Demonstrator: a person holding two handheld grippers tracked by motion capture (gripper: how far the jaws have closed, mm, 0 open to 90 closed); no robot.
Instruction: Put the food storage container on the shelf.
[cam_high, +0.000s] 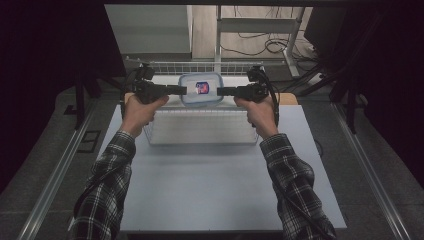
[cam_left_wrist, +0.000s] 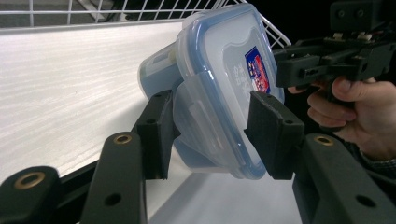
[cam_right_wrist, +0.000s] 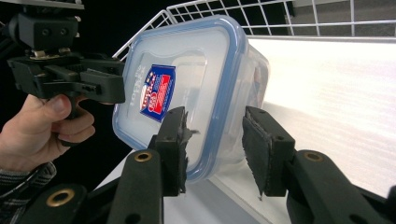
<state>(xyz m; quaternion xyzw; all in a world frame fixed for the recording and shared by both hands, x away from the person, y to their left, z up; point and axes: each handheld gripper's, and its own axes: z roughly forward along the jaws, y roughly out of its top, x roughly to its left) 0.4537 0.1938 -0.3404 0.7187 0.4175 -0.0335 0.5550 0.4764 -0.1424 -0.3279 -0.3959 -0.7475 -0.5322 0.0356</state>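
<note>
A clear plastic box with a blue-edged lid is held up in the air over a white wire basket on the bench. Its lid faces up, with a red and blue sticker on top. The left gripper comes in from one side and the right gripper from the other. Each one's jaws sit narrow around a lid edge, one above and one below, holding the box. The basket's back wall is just behind the box. The near part of the bench has lots of open room.
</note>
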